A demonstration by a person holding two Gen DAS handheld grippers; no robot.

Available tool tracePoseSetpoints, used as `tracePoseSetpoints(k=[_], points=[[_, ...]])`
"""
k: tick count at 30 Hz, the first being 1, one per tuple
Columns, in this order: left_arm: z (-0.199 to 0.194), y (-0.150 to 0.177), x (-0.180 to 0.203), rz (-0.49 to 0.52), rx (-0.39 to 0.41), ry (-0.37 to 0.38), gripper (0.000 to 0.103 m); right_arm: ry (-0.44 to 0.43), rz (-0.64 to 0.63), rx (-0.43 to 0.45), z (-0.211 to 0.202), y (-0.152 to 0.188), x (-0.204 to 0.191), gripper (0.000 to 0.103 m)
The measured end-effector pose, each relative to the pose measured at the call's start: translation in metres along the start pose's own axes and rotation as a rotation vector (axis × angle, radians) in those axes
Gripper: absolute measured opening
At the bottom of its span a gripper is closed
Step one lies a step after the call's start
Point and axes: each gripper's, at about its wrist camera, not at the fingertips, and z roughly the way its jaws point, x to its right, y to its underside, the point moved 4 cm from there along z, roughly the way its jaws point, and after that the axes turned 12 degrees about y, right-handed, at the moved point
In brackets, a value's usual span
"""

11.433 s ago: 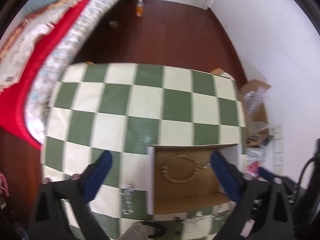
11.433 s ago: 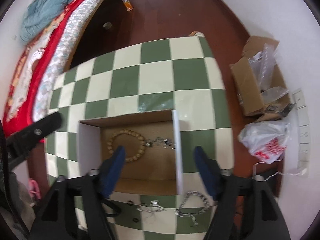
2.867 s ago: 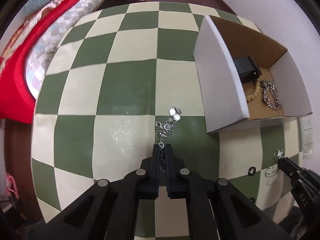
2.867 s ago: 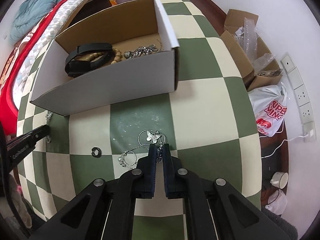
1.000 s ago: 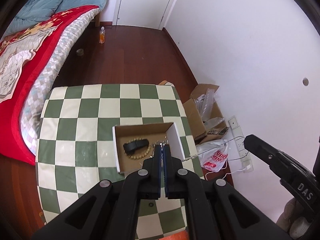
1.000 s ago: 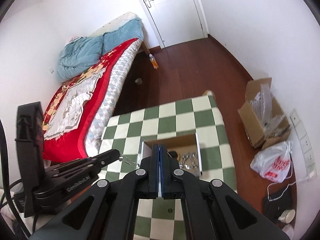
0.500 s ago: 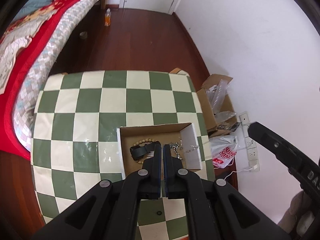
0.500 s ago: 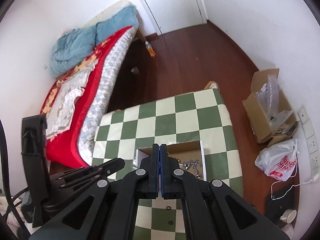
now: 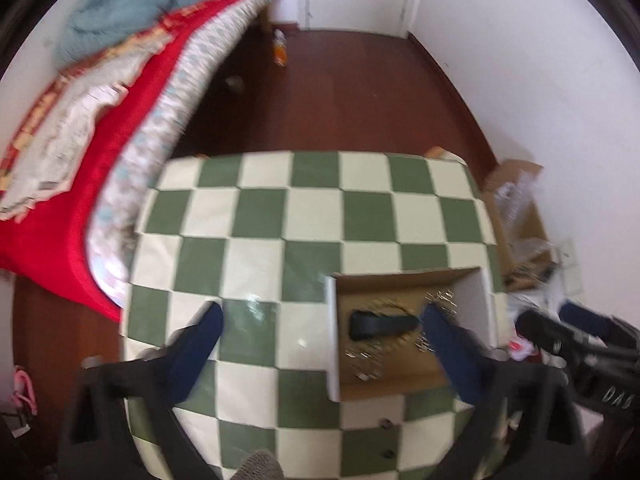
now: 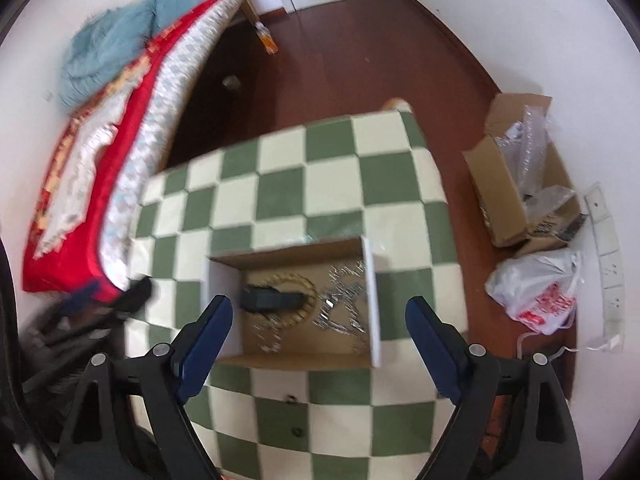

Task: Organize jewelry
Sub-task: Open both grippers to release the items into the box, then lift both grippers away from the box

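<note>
- The left gripper (image 9: 320,316) hangs above the table with its blue-padded jaws spread wide and nothing between them.
- The right gripper (image 10: 318,308) is the same: jaws far apart, empty, poised over the cardboard box (image 10: 370,300).
- The box sits open-topped on the green-and-cream checkered tablecloth (image 10: 332,176), toward the near right part of the table; it has white side walls and a brown floor.
- Inside, a black band (image 10: 272,299) lies across a ring of tan beads (image 10: 306,304) on the left half of the box.
- To the right of those lies a tangle of silver chains (image 10: 340,304), close to the white right wall (blur keeps me from counting the pieces).
- Another thin silvery chain (image 10: 269,334) lies toward the box's near left corner.
- Two small dark rings (image 10: 291,398) lie on the cloth outside the box, nearer the camera, well apart from each other.
- From the left wrist view the right gripper shows at the right edge, beyond the box's right wall (image 9: 474,304).
- Beside the table stands a bed with a red quilt (image 10: 84,184) and a blue blanket (image 10: 116,44).
- On the wooden floor to the right are an open carton (image 10: 508,184) and a white plastic bag (image 10: 536,292).
</note>
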Motion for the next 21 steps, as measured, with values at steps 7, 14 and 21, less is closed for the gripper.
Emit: tracePoseSetpoints(k=[7, 14, 21], points=[[0.001, 0.021, -0.013, 0.033, 0.044, -0.120, 0.103, 0.190, -0.055, 0.023, 0.022, 0.035, 0.002, 0.103], [-0.008, 0.047, -0.013, 0.050, 0.076, -0.154, 0.103, 0.238, -0.044, 0.082, 0.016, 0.064, 0.003, 0.103], [-0.033, 0.071, -0.009, 0.061, 0.124, -0.152, 0.103, 0.244, -0.033, 0.160, -0.015, 0.086, 0.004, 0.103]])
